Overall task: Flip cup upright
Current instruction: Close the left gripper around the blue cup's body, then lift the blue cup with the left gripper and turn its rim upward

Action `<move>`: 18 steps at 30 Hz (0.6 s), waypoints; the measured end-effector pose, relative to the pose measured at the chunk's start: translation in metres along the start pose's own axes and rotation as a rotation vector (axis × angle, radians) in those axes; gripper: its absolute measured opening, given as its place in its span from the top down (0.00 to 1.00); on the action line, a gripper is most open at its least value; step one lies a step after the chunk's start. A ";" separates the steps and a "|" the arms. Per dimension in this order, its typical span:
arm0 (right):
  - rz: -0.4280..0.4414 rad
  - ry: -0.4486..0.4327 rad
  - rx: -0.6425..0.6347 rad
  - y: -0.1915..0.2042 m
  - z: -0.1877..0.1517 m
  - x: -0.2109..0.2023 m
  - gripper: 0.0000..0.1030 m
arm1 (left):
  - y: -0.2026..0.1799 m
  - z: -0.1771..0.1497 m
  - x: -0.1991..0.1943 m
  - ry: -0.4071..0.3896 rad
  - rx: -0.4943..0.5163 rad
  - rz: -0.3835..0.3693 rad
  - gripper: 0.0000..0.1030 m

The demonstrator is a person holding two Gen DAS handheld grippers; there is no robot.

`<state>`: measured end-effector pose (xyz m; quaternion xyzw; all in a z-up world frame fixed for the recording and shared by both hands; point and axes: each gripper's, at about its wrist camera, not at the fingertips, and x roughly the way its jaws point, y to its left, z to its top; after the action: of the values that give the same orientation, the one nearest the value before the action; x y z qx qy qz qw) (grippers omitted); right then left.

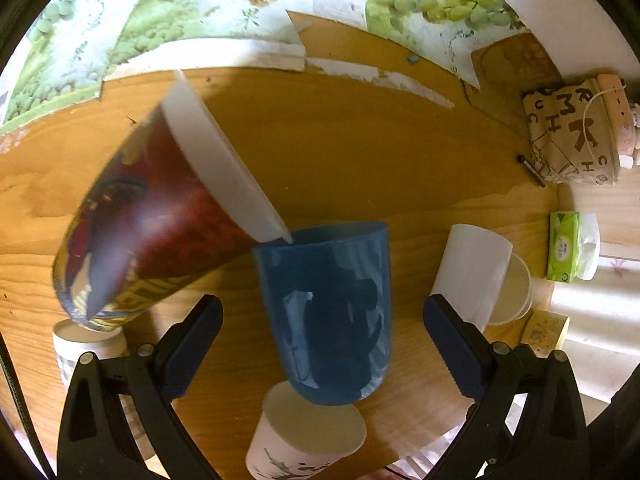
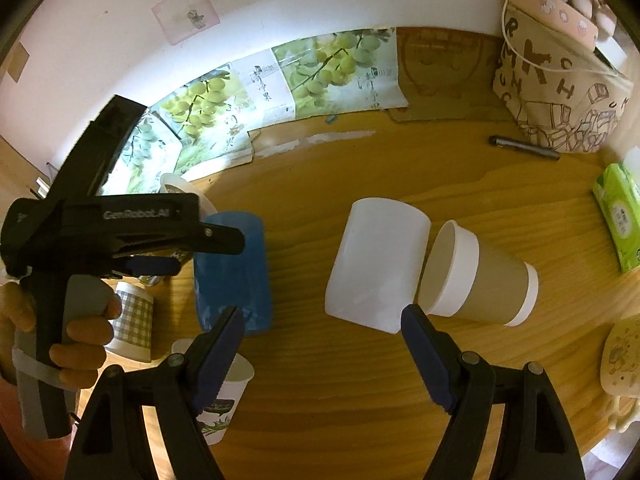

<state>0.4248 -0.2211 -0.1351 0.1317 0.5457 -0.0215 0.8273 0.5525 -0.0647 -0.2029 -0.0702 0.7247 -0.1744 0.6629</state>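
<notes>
A blue plastic cup [image 1: 328,316] lies on its side on the wooden table [image 1: 340,152], mouth facing away, between the open fingers of my left gripper [image 1: 322,344]. It also shows in the right wrist view [image 2: 232,272], under the left gripper's body. A red patterned paper cup [image 1: 152,216] lies tilted to its left, rim touching the blue cup. A white cup [image 2: 376,264] and a brown-sleeved paper cup [image 2: 480,276] lie on their sides ahead of my right gripper [image 2: 322,352], which is open and empty.
Small paper cups stand near the table's front edge [image 1: 308,440] [image 2: 220,396], and a checked cup [image 2: 132,324] stands at left. A patterned bag [image 2: 560,92], a pen [image 2: 524,148] and a green tissue pack [image 2: 620,216] sit at the right. Grape posters [image 2: 256,84] line the wall.
</notes>
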 end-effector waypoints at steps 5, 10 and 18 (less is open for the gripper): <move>-0.010 -0.006 -0.001 -0.001 -0.001 -0.002 0.21 | -0.002 0.001 0.005 0.021 -0.001 -0.003 0.12; -0.018 -0.016 -0.007 0.001 -0.004 -0.003 0.21 | 0.001 0.002 0.008 0.026 -0.025 -0.047 0.13; -0.045 -0.010 -0.003 0.001 -0.013 -0.006 0.21 | 0.009 0.004 0.012 0.043 -0.054 -0.079 0.29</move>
<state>0.4110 -0.2179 -0.1343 0.1180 0.5443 -0.0399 0.8296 0.5563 -0.0613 -0.2177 -0.1128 0.7400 -0.1824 0.6375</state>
